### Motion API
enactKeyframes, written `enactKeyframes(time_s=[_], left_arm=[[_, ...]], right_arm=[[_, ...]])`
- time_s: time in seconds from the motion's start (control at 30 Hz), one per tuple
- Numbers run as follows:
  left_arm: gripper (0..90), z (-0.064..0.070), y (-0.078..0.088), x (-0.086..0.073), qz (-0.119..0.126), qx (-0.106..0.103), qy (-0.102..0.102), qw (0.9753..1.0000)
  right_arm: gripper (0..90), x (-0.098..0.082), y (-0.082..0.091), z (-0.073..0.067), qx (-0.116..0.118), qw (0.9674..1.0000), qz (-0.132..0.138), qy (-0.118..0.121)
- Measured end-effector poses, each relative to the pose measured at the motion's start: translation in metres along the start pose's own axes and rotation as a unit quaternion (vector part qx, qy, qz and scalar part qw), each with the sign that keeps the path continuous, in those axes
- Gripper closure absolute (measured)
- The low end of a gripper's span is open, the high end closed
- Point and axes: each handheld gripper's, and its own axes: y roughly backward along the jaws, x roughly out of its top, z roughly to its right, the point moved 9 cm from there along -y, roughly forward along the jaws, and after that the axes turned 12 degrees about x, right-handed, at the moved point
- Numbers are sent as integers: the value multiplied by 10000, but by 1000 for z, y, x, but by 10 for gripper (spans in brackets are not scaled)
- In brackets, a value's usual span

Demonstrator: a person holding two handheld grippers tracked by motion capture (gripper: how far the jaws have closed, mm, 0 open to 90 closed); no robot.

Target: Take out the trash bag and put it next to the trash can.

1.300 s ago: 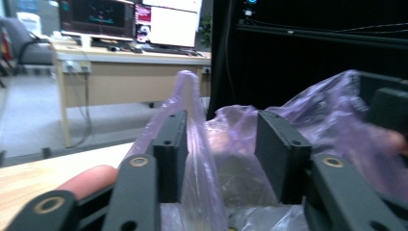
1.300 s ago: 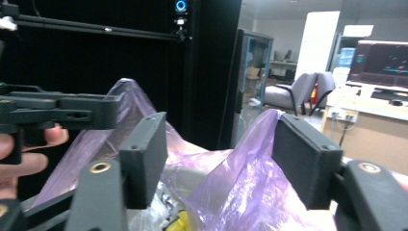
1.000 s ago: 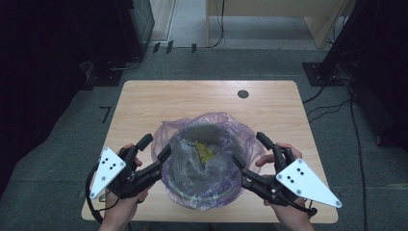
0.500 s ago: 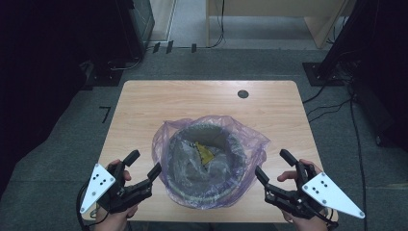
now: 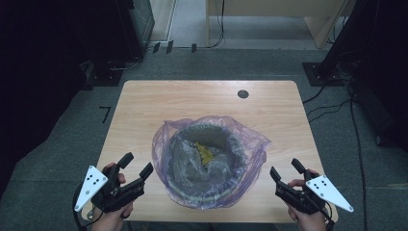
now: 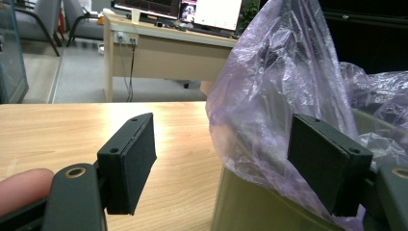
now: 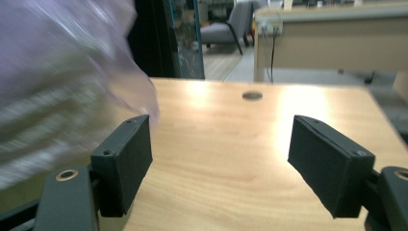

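Both hands have dropped back from the bin (image 5: 204,163) since a second ago: they were at its rim on either side then, and now they sit near the front edge of the worktop (image 5: 144,103), clear of the purple bag (image 5: 255,144) that lines it. My read is that the bag has just been let go, its top draped loosely over the rim, so the lining step looks done or paused.

That bin stands upright in the middle of the worktop, mouth facing straight up, its long axis vertical. Down inside it lies a scrap of yellow paper (image 5: 206,154), on the clear film at the bottom. Around the rim the bag flares unevenly, bunched higher on the side away from the person and to the bin's right.

Left of the bin, the left gripper (image 5: 136,168) points towards it at a slant, fingers (image 6: 127,161) wide and holding nothing; they have just been easing in a touch. In the left gripper view the bag and the bin's wall sit just beyond the right-hand finger, not pinched.

Right of the bin, the right gripper (image 5: 285,169) is also empty, fingers (image 7: 122,161) spread wide with bare worktop between them, having likewise narrowed slightly. A small dark round cap (image 5: 243,94) sits in the worktop beyond the bin.
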Motion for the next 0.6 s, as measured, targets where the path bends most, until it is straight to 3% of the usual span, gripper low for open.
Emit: enactKeyframes(time_s=[0.13,0.4,0.6], left_arm=[[250,-3,-1,-1,-11,58,23,10000],[255,-12,-5,-5,-59,223,89,9997],[256,-17,-13,-12,-152,324,117,9993]], right_arm=[[238,-17,-13,3,-23,9997,-212,-110],[267,-44,-40,-13,44,9981,-588,-159],[268,-28,-42,-28,236,9988,-320,-293]])
